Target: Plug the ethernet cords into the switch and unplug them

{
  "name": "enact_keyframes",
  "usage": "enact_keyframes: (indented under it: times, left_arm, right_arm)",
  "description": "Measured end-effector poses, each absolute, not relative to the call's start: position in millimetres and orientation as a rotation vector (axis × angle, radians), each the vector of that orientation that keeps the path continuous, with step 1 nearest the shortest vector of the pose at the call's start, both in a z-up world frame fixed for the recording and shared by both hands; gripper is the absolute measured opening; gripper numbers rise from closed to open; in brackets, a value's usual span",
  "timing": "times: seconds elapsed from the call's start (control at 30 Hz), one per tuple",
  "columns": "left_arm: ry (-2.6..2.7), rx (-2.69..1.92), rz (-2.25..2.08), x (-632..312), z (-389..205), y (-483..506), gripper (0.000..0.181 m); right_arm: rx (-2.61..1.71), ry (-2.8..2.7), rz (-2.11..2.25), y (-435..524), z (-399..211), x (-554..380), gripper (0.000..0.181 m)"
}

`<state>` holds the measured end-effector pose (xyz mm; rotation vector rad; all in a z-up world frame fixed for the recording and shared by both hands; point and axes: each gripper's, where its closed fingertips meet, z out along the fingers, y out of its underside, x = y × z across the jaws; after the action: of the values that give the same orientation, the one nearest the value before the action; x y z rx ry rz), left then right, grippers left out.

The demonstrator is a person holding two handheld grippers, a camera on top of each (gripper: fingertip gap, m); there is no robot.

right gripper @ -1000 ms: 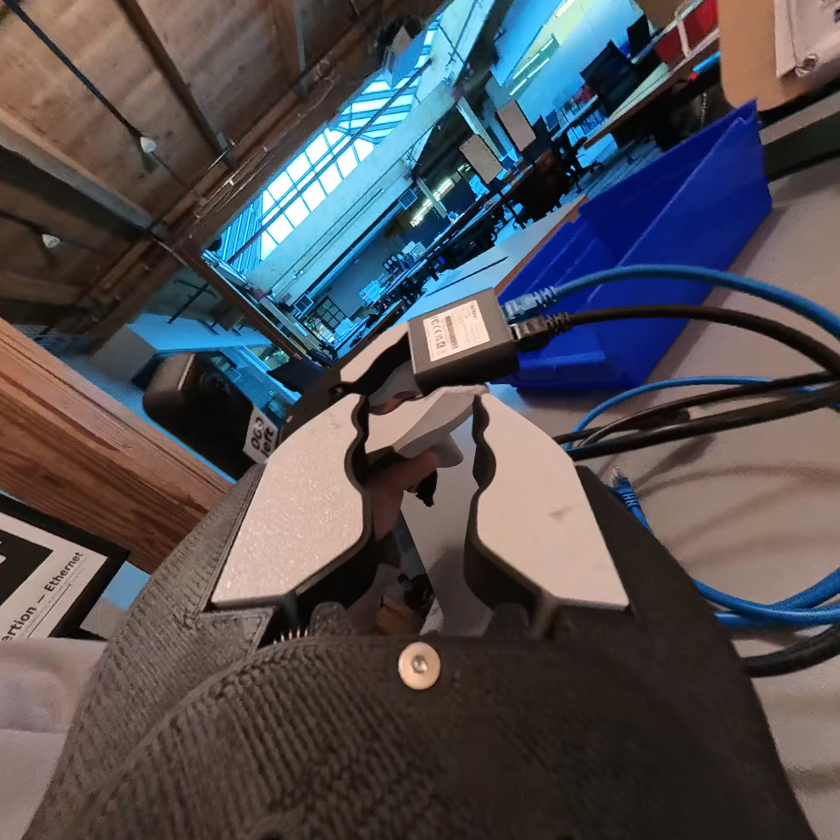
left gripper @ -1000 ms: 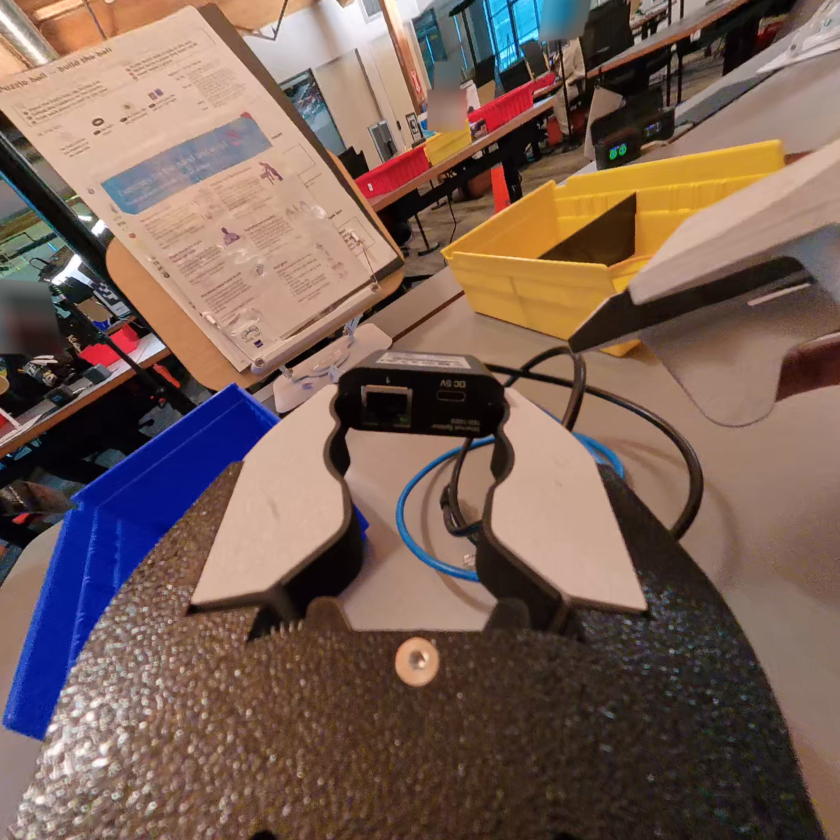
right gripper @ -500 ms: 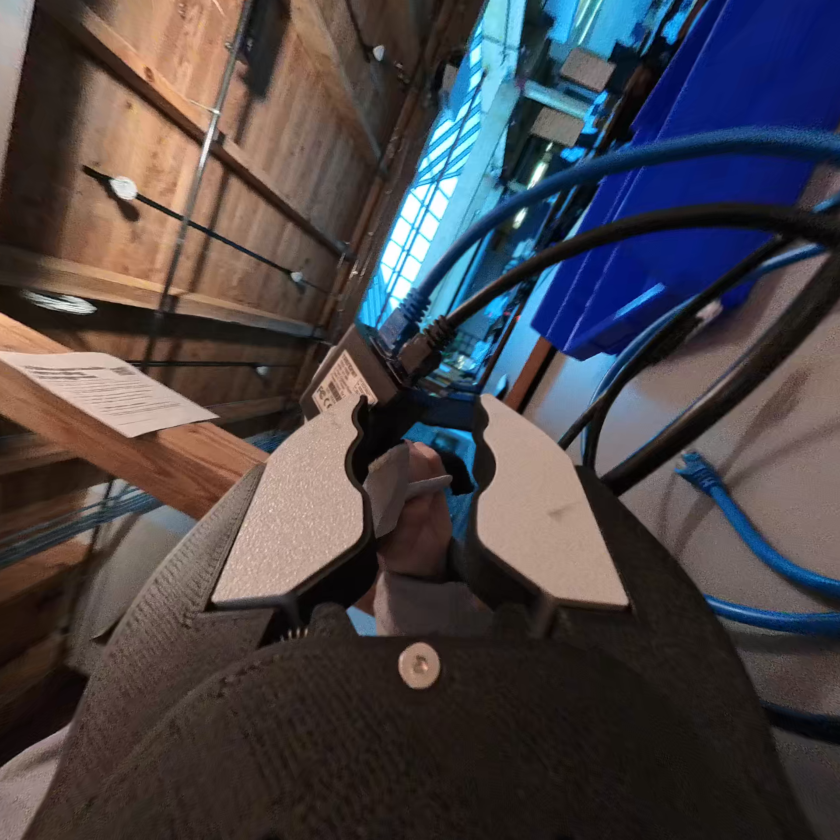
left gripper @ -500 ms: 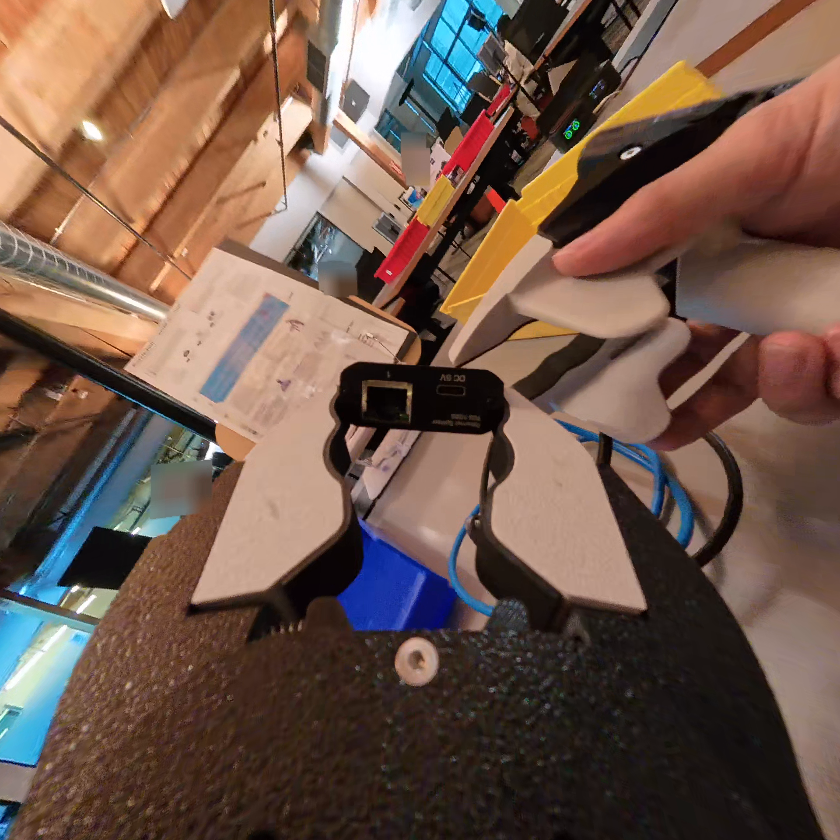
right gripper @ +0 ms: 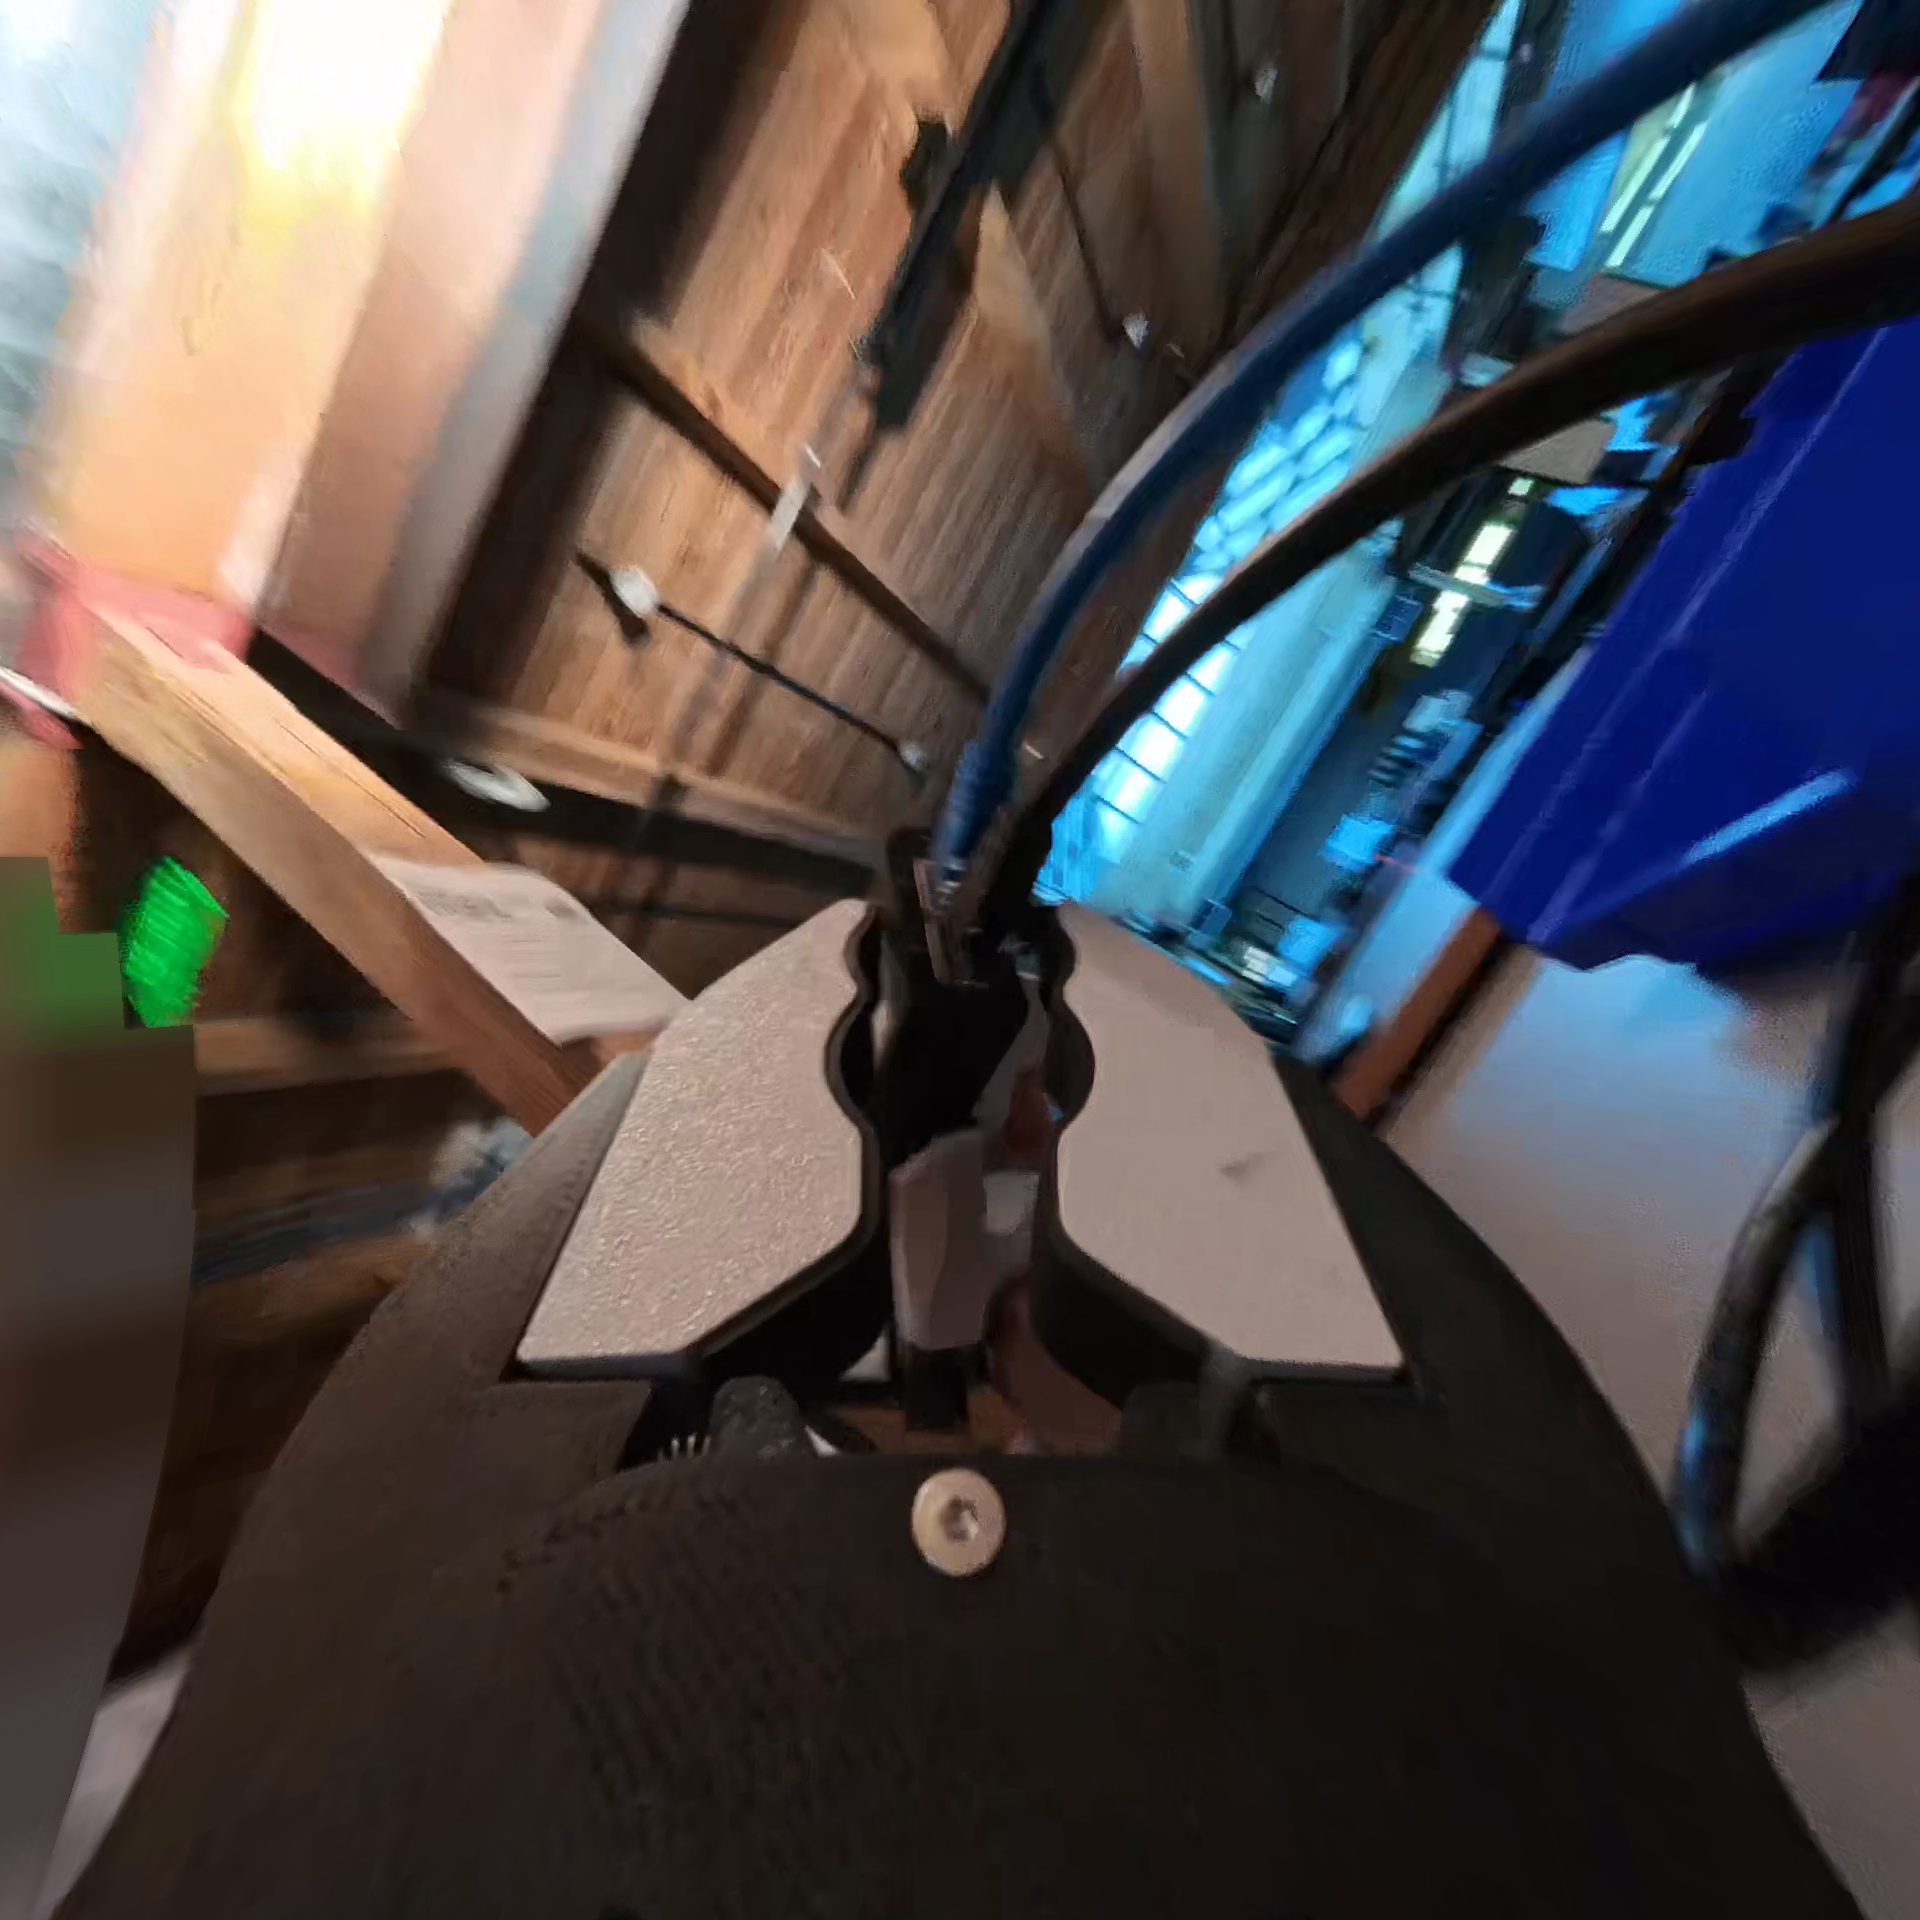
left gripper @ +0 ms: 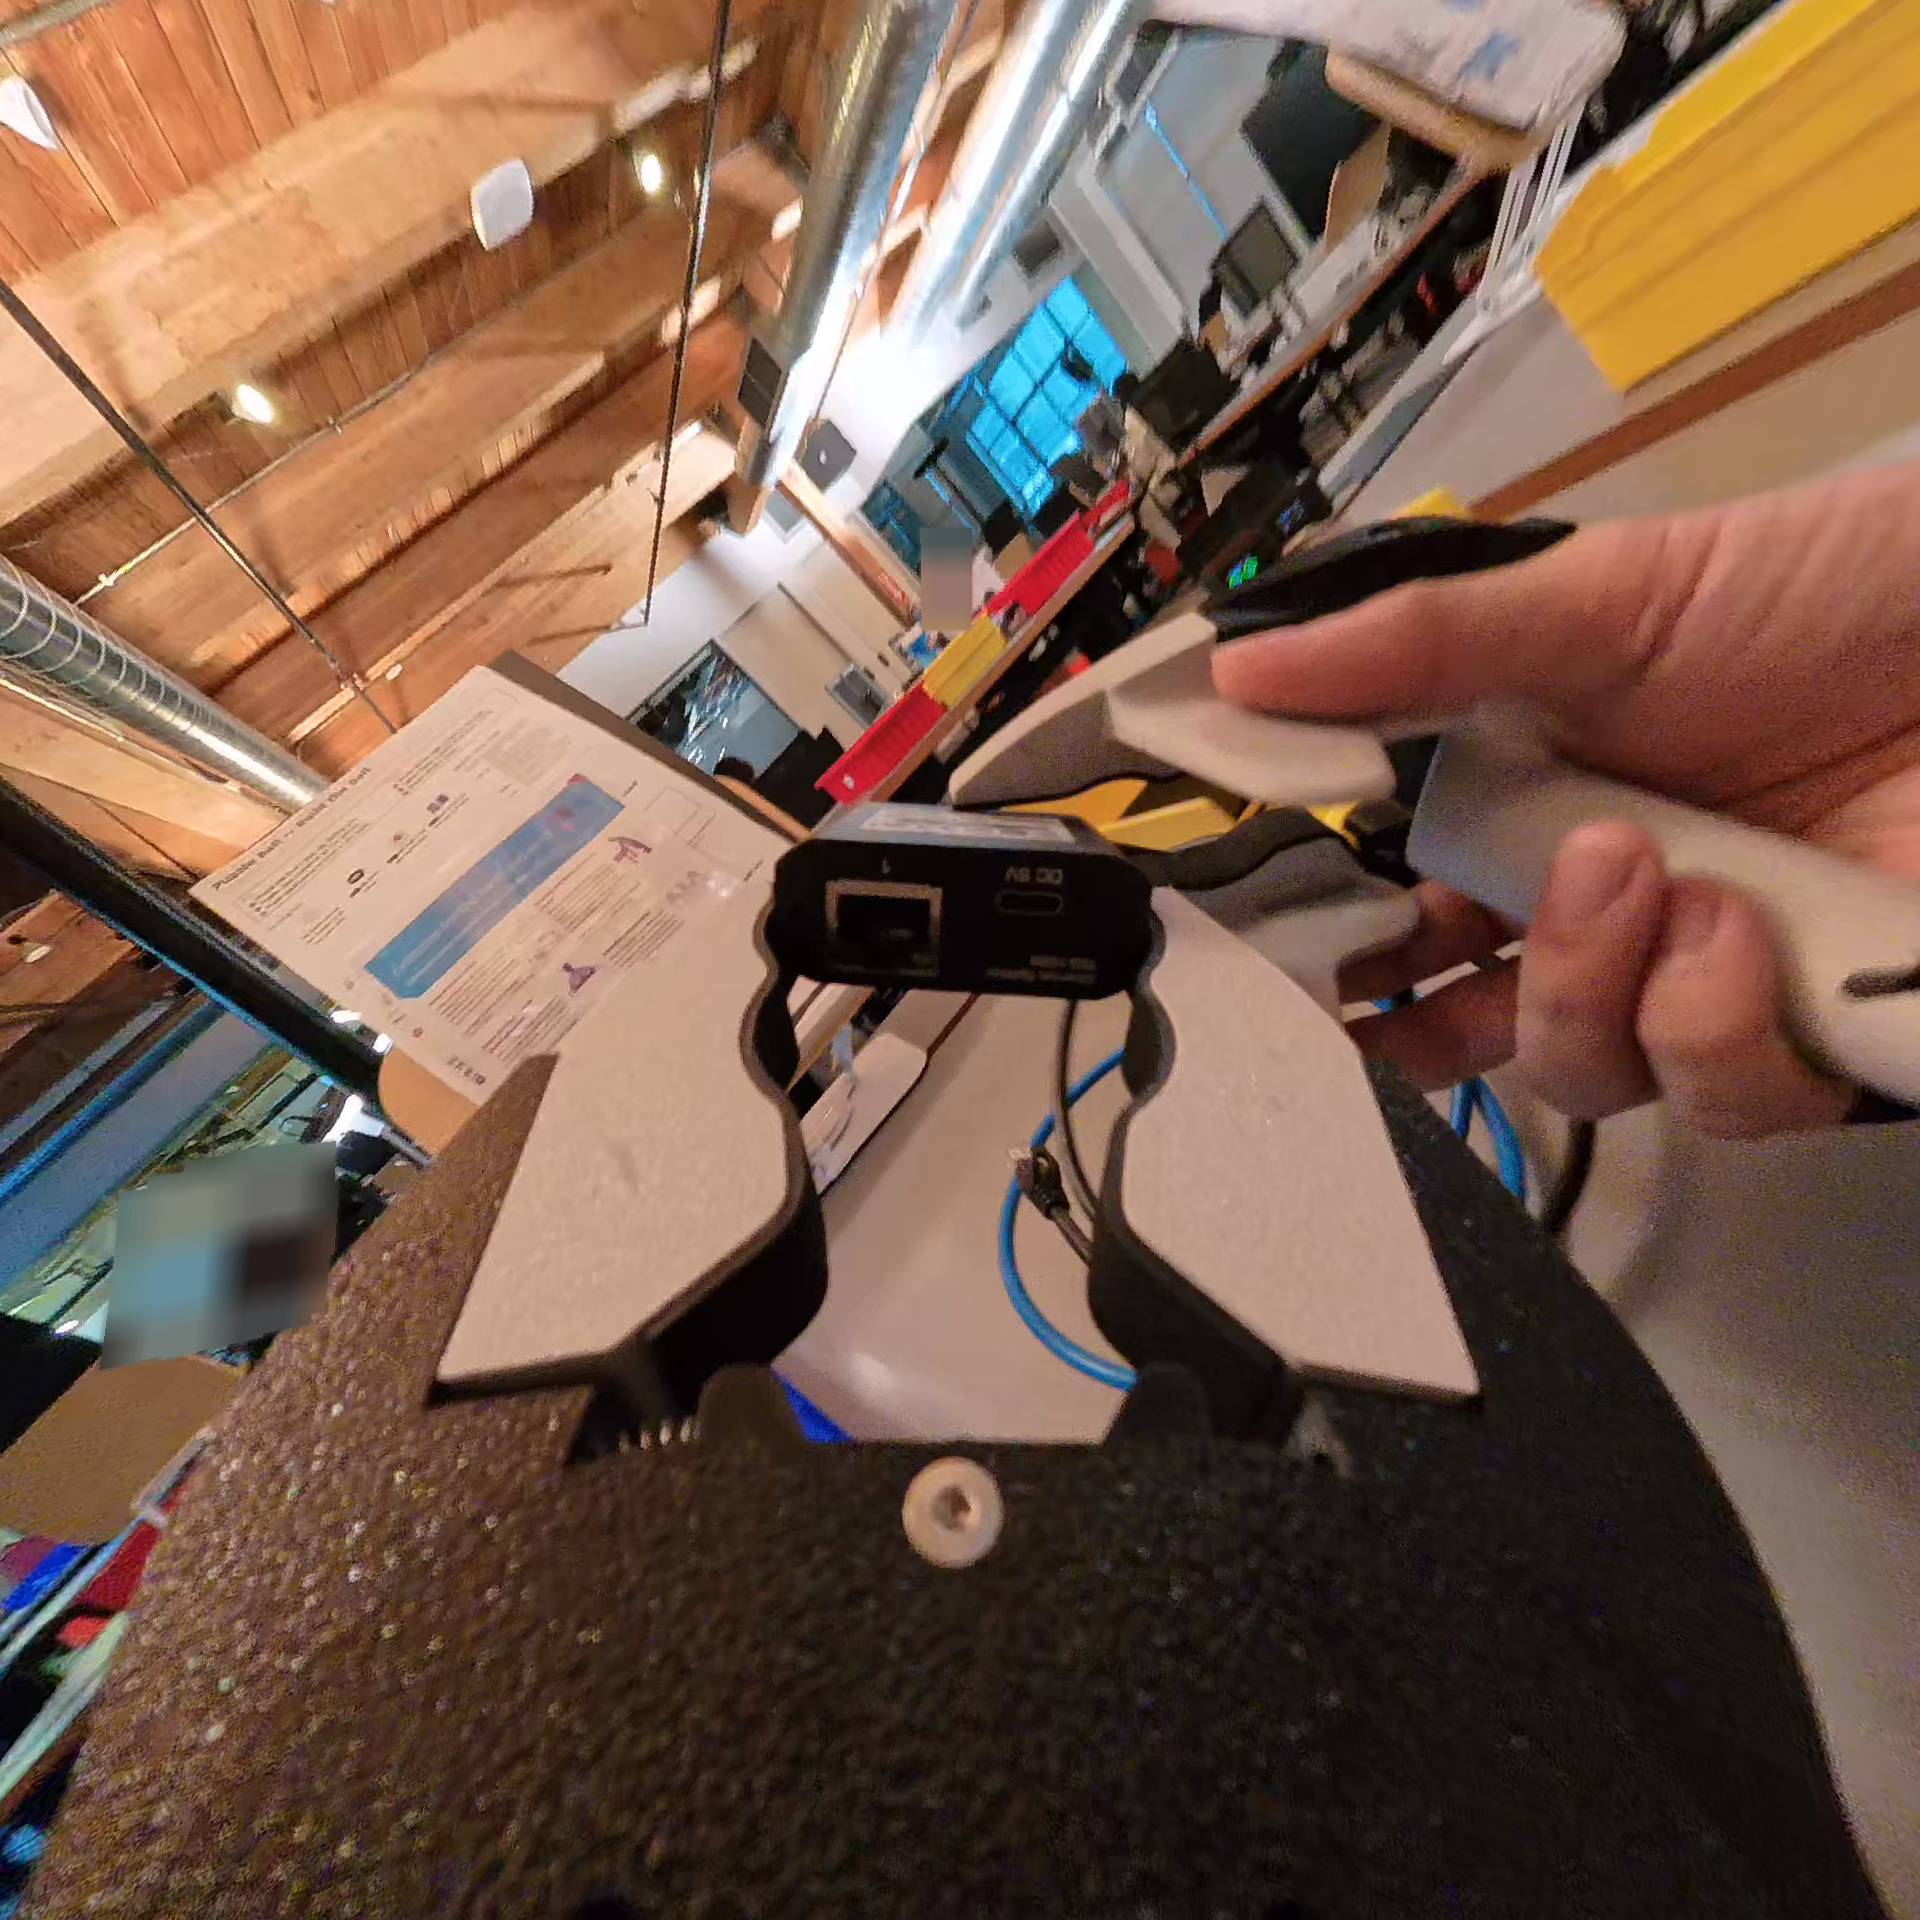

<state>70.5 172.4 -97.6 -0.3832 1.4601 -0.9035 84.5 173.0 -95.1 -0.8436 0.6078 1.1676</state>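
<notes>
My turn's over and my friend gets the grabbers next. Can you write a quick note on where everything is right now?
Left tool: shut on the switch, holding it up off the table with an empty port facing its camera.
Right tool: fingers either side of the plugs on the switch's other side. The picture is too blurred to tell if it grips.
Done: blue cord and black cord both look plugged in.
Left: pull both cords out.

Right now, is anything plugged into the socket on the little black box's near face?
Empty. The socket on the black box shows a dark open hole with no cord in it.
</notes>
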Motion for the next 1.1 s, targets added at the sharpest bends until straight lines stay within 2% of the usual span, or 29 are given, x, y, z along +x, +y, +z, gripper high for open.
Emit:
enact_keyframes:
  times: [0.03,0.5,0.6,0.87,0.97,1.1]
  left_arm:
    - [1.448,-0.386,-0.932,68.9,-95.5,170.6,0.061]
    - [1.48,-0.543,-0.847,88.7,-121.2,183.2,0.066]
    - [1.46,-0.578,-0.883,90.2,-122.5,189.7,0.064]
    - [1.516,-0.55,-0.787,94.2,-134.6,200.6,0.075]
    - [1.526,-0.523,-0.76,94.9,-138.7,197.7,0.069]
    - [1.53,-0.525,-0.804,95.2,-140.4,194.0,0.069]
  right_arm:
    - [-0.899,0.539,1.115,171.2,-93.6,81.2,0.027]
    - [-1.206,0.434,0.454,167.9,-93.9,84.4,0.023]
    - [-1.272,0.393,0.424,171.3,-98.0,79.6,0.022]
    - [-1.494,0.263,0.329,181.1,-114.7,66.6,0.021]
    - [-1.533,0.25,0.304,180.7,-116.2,65.6,0.025]
    - [-1.532,0.295,0.375,178.9,-117.6,67.1,0.02]
